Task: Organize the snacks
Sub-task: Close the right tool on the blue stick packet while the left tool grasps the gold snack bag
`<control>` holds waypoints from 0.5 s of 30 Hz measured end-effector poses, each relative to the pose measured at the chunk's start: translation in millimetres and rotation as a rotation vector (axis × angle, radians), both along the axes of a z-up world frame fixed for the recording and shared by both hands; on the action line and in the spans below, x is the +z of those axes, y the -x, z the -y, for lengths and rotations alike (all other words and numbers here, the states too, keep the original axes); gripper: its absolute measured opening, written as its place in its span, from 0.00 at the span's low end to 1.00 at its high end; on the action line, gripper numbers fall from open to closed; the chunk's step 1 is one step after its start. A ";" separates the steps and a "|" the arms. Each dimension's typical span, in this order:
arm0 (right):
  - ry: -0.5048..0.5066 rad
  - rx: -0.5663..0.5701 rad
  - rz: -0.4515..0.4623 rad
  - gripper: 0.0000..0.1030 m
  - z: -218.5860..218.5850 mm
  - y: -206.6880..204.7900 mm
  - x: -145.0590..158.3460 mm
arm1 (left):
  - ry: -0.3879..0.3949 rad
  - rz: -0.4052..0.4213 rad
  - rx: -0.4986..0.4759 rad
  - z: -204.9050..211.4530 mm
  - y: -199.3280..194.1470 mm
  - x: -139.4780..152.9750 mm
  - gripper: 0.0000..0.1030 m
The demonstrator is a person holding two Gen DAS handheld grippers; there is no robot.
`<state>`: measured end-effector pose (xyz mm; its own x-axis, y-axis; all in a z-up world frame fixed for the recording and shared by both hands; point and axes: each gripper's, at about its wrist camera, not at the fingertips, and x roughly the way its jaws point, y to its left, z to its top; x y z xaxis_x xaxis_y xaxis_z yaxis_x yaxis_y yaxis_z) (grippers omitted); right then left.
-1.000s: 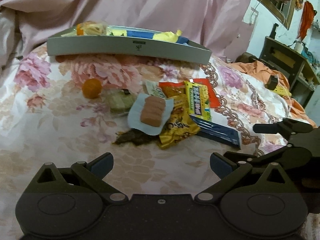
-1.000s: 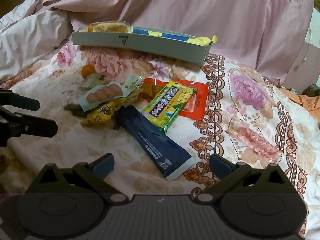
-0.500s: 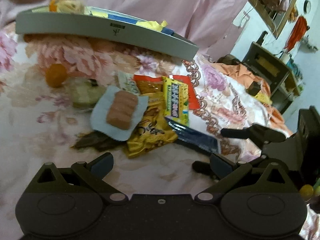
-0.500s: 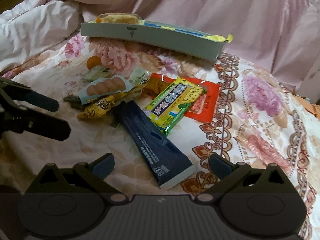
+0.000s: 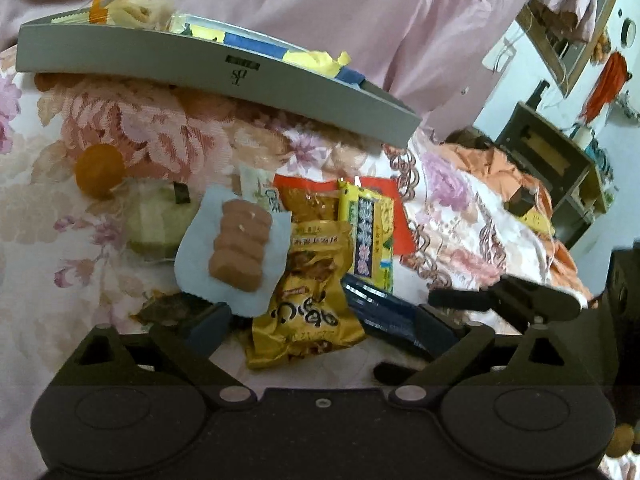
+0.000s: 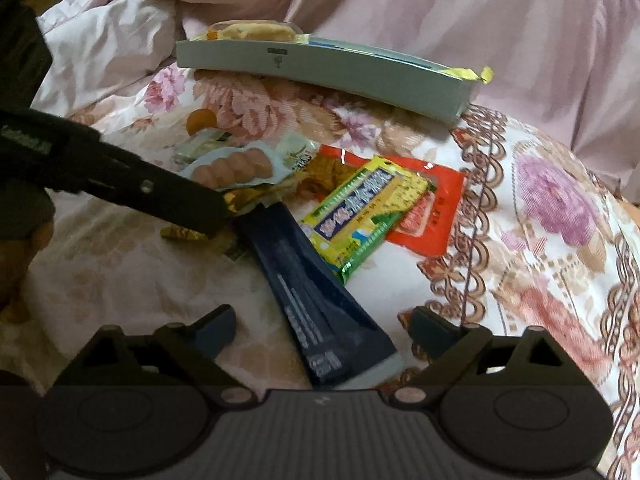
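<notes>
- Snacks lie in a loose heap on a bed with a floral bedspread (image 6: 552, 216); a pink quilt (image 6: 440, 8) is bunched up at the far side.
- At the far side of the heap a grey tray (image 5: 160, 60) rests on the bedspread, already holding a wrapped pastry (image 5: 132, 8) and yellow and blue packets.
- Near the tray's left end sits a small orange ball-shaped snack (image 5: 100, 170), with a pale green packet (image 5: 156, 220) just beside it.
- A clear pack of brown sausages (image 5: 240, 246) overlaps a golden-yellow snack bag (image 5: 308, 312).
- A yellow-green bar (image 6: 364, 208) lies across a red packet (image 6: 436, 216); its near end touches a dark blue pouch (image 6: 320, 300).
- The left gripper (image 5: 320, 320) has just been narrowing its jaws but remains open, its fingers straddling the near edge of the golden-yellow snack bag, pads not pressing.
- The right gripper (image 6: 320, 328) has likewise been narrowing and is open, with the near end of the dark blue pouch between its fingers, not clamped.
</notes>
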<state>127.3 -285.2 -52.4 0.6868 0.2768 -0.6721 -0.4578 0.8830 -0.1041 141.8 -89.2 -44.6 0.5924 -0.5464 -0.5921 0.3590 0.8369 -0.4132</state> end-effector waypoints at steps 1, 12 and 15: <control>0.004 0.004 -0.001 0.89 -1.4 -1.9 0.2 | -0.013 -0.002 0.006 0.1 1.2 -0.2 0.87; -0.051 0.002 -0.031 0.56 -2.2 2.9 -1.0 | 0.028 -0.037 0.020 -0.3 -1.8 -1.1 0.85; -0.066 -0.015 -0.031 0.51 -1.3 7.8 -0.6 | 0.026 -0.031 0.014 2.0 -3.8 -2.1 0.88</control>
